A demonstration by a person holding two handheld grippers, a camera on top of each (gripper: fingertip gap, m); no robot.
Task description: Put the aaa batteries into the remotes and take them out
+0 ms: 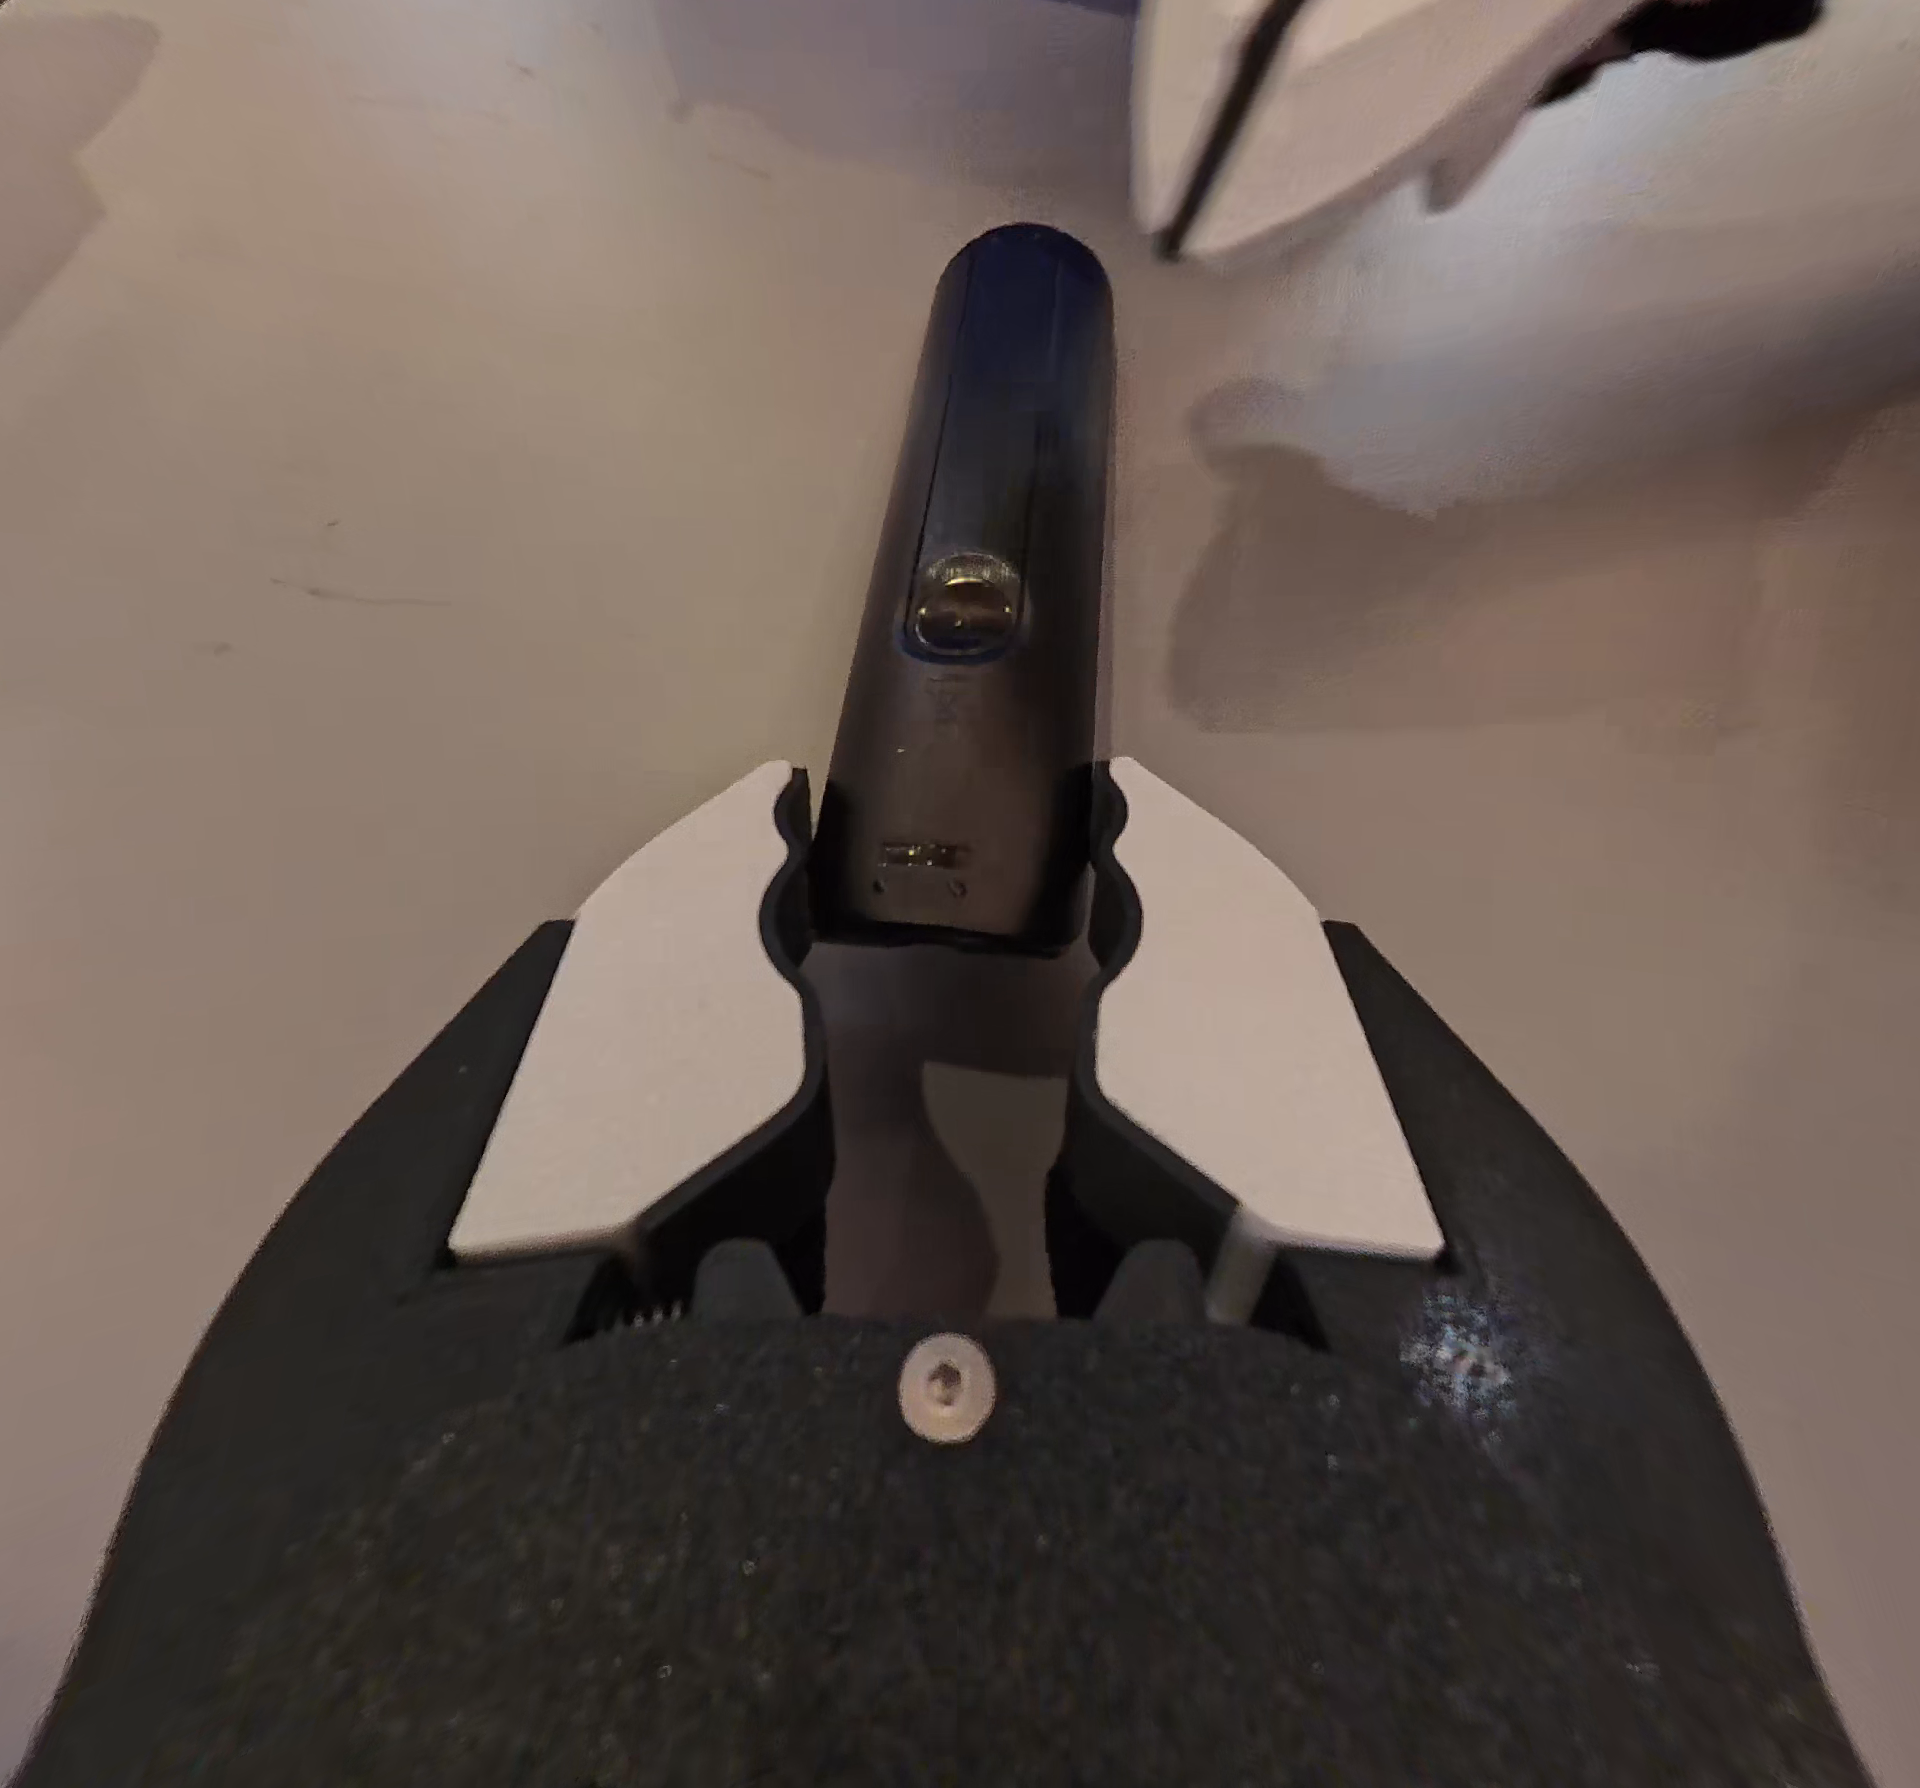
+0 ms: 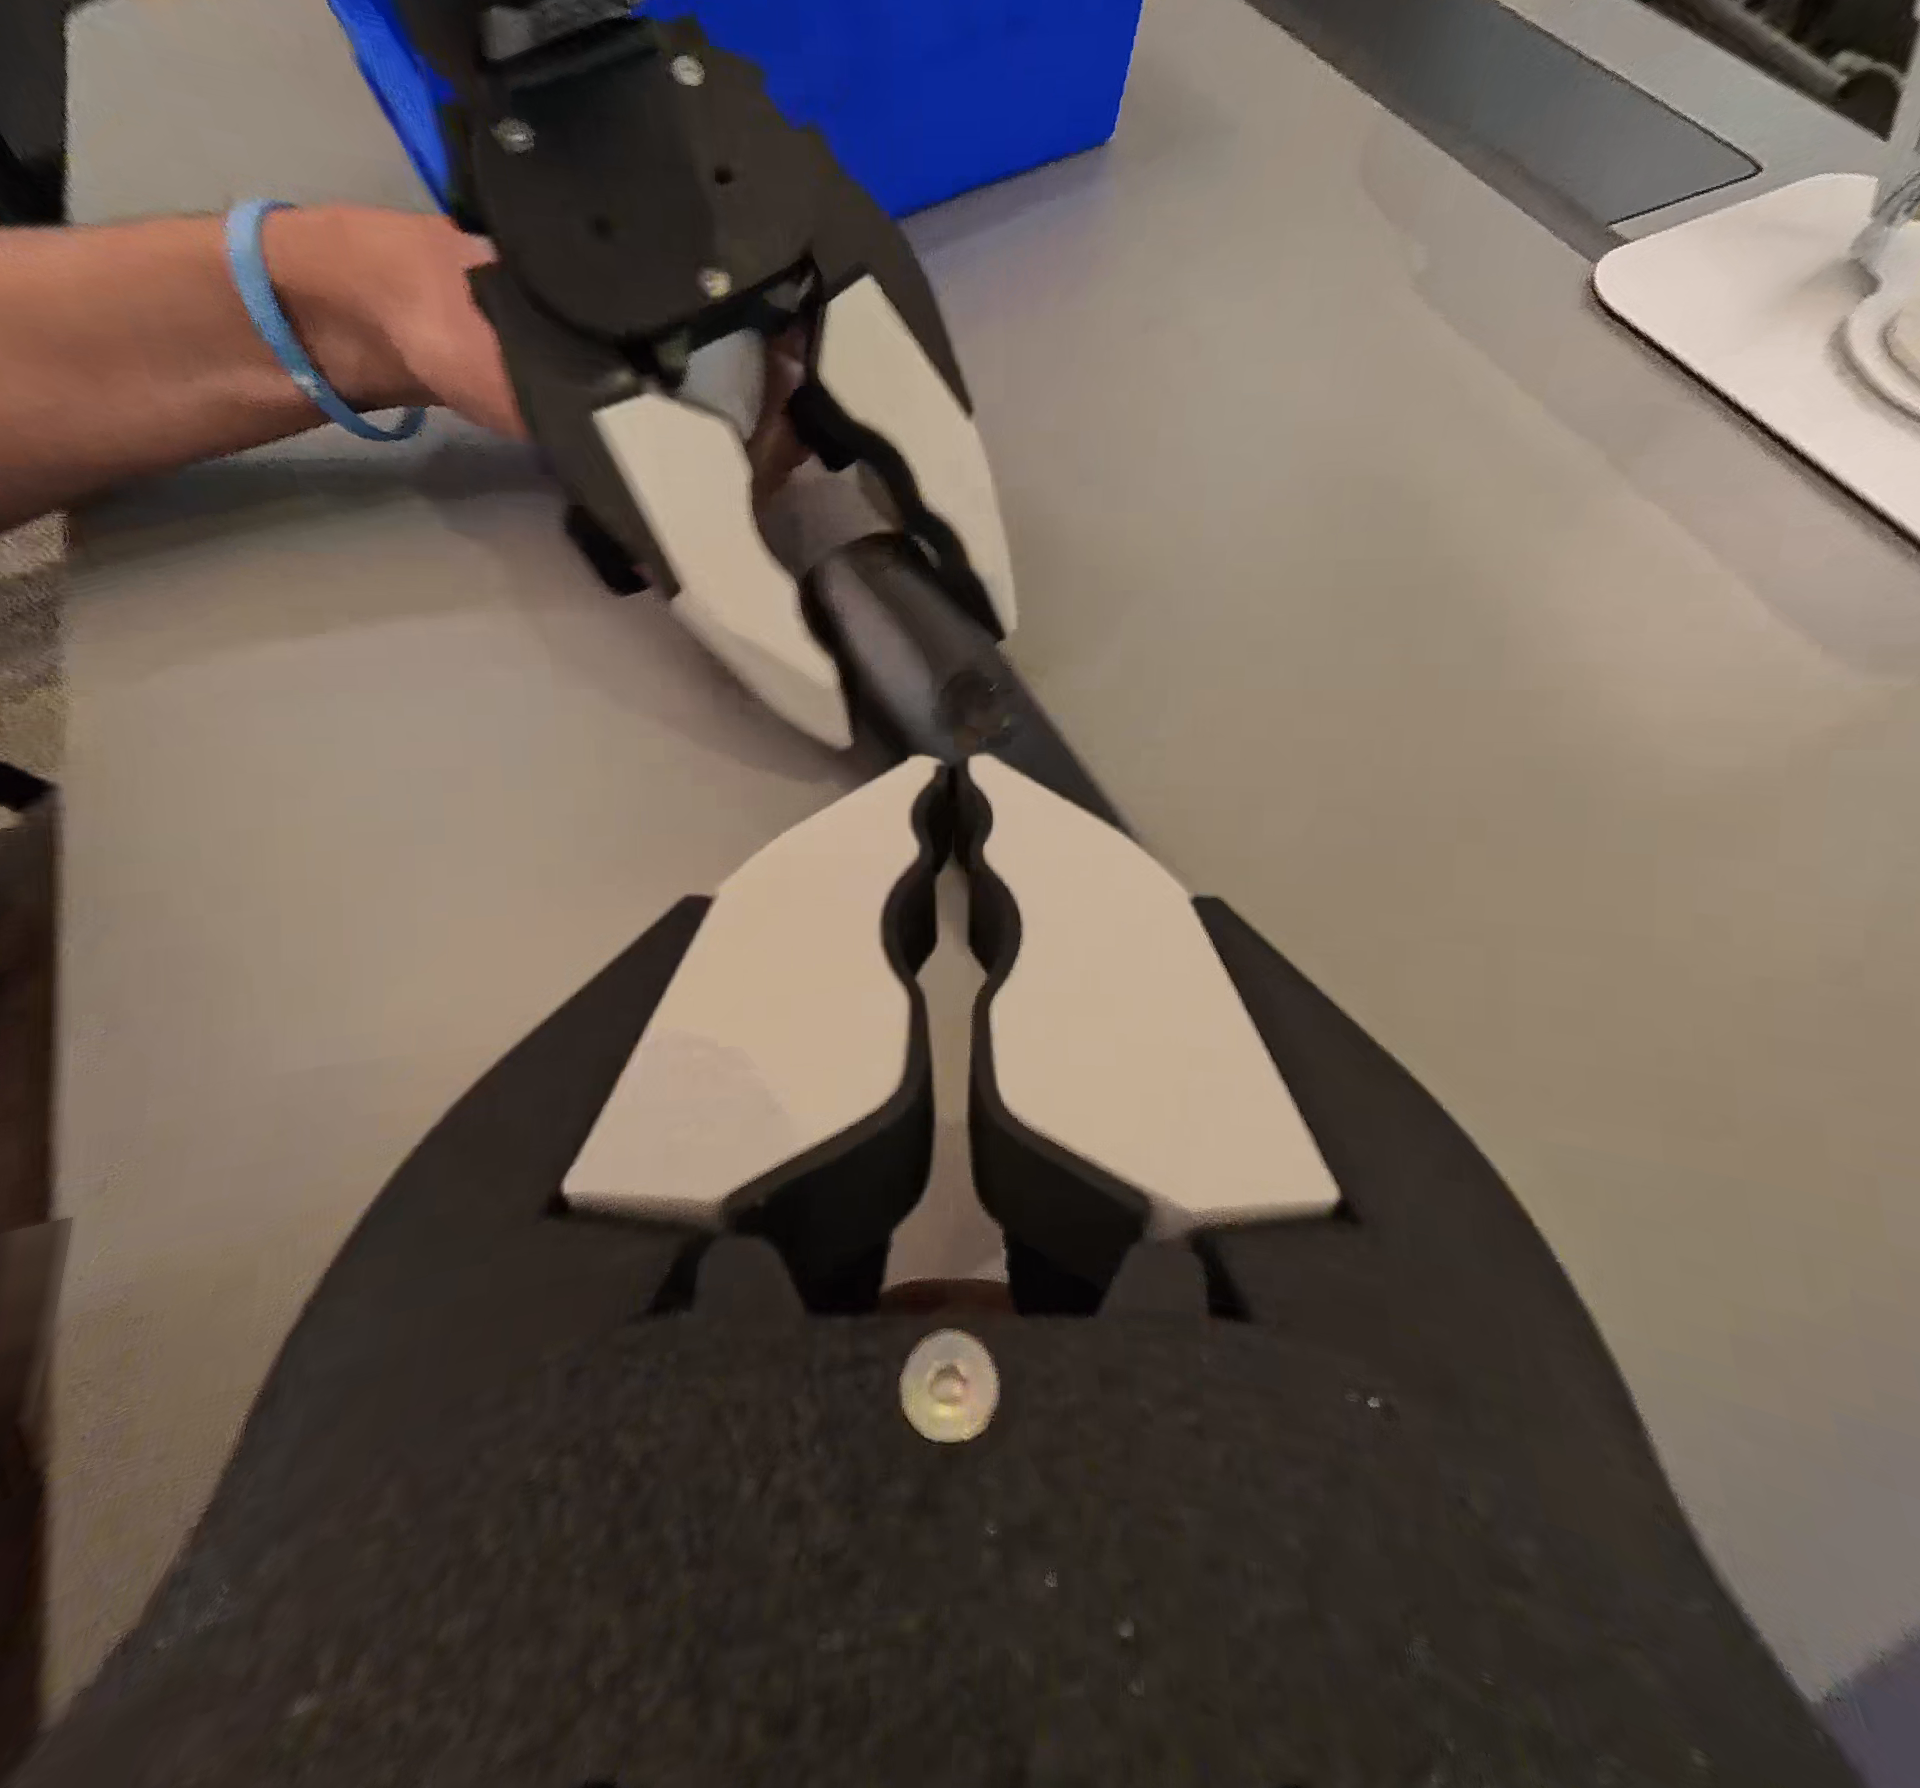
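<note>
Left wrist view: left gripper (image 1: pixel 951 845) clamps the dark remote (image 1: pixel 997 533) over the table (image 1: pixel 416 388); its marking is illegible. Right wrist view alone shows a blue bin (image 2: pixel 935 24) and the right gripper (image 2: pixel 954 782), jaws closed and empty.

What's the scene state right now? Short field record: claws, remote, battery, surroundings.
left claw: shut on the remote, gripping its near end
remote: dark, long, pointing away from the left claw, battery slot facing up
battery: metal end visible in the slot
right claw: shut, empty, tips just short of the remote's far end
table: grey
bin: blue, behind the left claw
</note>
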